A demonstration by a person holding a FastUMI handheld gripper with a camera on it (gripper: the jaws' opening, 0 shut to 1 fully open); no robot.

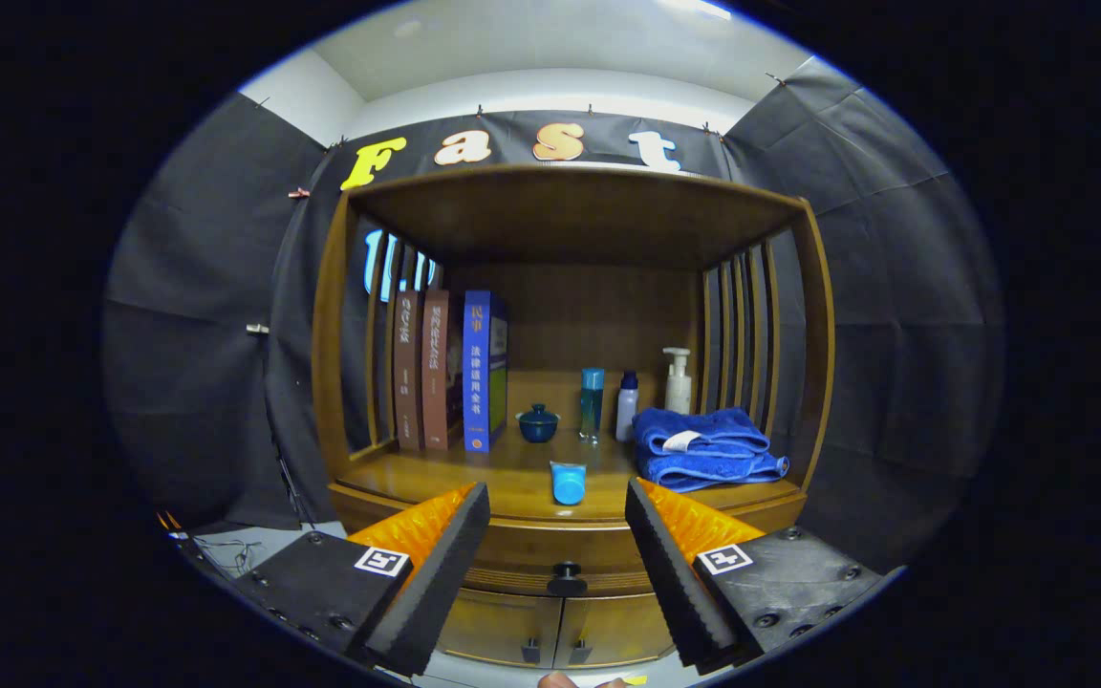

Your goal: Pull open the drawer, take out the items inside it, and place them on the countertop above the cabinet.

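A wooden cabinet stands ahead with a countertop (474,478) under an open shelf. Its drawer (522,559) sits shut below the countertop, with a dark round knob (567,576) at its middle. My gripper (558,516) is open, held a little back from the drawer, and the knob shows between and just below its fingertips. Nothing is between the fingers. A small blue tube (569,483) lies on the countertop near its front edge, just beyond the fingers. What is inside the drawer is hidden.
On the countertop stand three books (445,373) at the left, a dark lidded cup (538,422), a teal bottle (592,403), a small white bottle (626,406), a pump bottle (678,380) and a folded blue towel (703,447). Two cabinet doors (560,631) are below the drawer.
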